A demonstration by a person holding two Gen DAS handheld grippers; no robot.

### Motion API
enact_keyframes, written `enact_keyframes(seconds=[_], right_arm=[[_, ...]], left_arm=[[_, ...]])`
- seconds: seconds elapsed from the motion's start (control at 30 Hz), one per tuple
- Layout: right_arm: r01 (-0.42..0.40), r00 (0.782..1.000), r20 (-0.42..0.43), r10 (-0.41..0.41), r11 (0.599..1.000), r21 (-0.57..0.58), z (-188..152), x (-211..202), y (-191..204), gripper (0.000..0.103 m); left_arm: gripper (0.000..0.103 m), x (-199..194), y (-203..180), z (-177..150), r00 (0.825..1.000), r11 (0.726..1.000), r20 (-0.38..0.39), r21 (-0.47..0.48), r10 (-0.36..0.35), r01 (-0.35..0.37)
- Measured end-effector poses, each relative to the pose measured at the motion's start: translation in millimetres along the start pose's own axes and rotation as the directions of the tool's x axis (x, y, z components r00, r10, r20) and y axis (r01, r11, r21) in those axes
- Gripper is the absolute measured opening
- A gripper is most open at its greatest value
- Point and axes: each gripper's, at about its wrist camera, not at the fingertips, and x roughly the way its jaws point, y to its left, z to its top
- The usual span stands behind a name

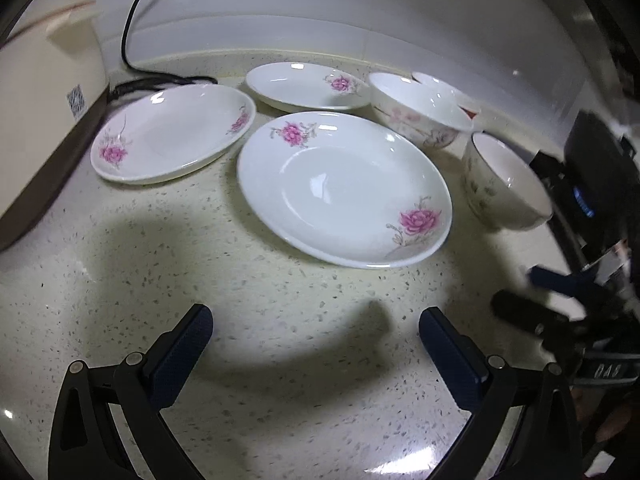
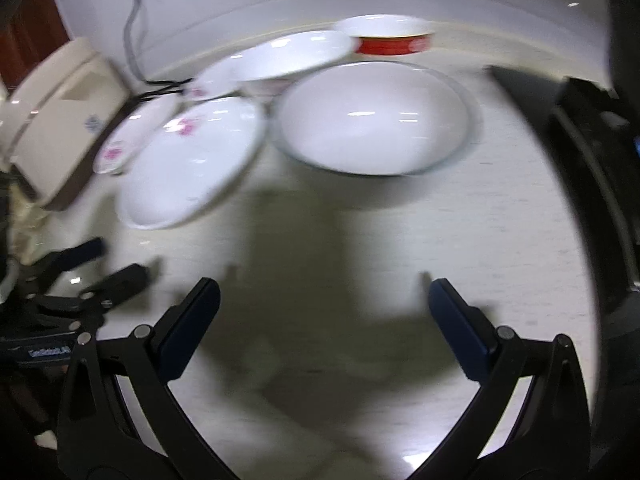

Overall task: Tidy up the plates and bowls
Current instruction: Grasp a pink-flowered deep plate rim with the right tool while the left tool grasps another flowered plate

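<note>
Between the two blue-padded fingers of the left tool (image 1: 316, 326) lay only bare speckled surface (image 1: 280, 380); its jaws stood wide and held nothing. The right tool (image 2: 324, 294) was also spread wide and empty, above its own shadow. I judged that the task was at its very beginning, in the approach step, because no dish was stacked on another yet.

Ahead of the left tool, near but not touching, lay the large floral plate (image 1: 344, 190). Just beside it to the left was a second floral plate (image 1: 172, 134), and behind them a smaller floral plate (image 1: 306, 86) near the wall. To the right stood a floral bowl (image 1: 420, 114), with a red-banded bowl (image 1: 444, 88) partly hidden behind it, and a third bowl (image 1: 504, 182) closer to the front.

From the right wrist view, which was blurred, this third bowl (image 2: 374, 118) lay straight ahead of the right tool, apart from it, and the large plate (image 2: 192, 160) lay to the left of it.

The next move probably called for lowering one tool to a rim, with one finger inside and one outside, and closing gently, since glazed ceramic may slip. A beige appliance (image 1: 44, 92) with a black cable (image 1: 132, 40) stood at the far left.
</note>
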Motion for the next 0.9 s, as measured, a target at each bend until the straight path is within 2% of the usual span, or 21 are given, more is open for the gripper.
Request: enact_keyframes(seconds=[0.13,0.27,0.4,0.47,0.67,0.73,0.9], right_arm=[[-0.106,0.994,-0.037,0.107,0.994,0.03,13,9,14,0.103],[-0.159,0.985,-0.053,0.164,0.983,0.094,31,21,19,0.101],[-0.164,0.983,-0.066,0.173,0.978,0.126,47,33,26,0.082],[-0.157,0.983,-0.07,0.168,0.977,0.142,53,37,27,0.079],[-0.144,0.984,-0.076,0.163,0.966,0.213,68,49,28,0.059],[-0.134,0.984,-0.081,0.157,0.963,0.235,71,54,29,0.045],[-0.09,0.988,-0.09,0.123,0.948,0.305,74,57,23,0.022]], left_arm=[[0.103,-2,28,15,0.994,0.982,-0.013,-0.155,-0.11,0.106],[0.103,6,49,37,0.987,0.945,-0.013,-0.291,-0.159,0.148],[0.094,18,53,56,0.984,0.93,-0.02,-0.331,-0.175,0.158],[0.093,26,53,68,0.984,0.921,-0.015,-0.355,-0.177,0.16],[0.063,41,49,83,0.988,0.918,0.0,-0.369,-0.154,0.143],[0.049,39,54,81,0.987,0.915,0.007,-0.374,-0.162,0.153],[0.024,40,59,78,0.991,0.918,0.008,-0.376,-0.13,0.123]])
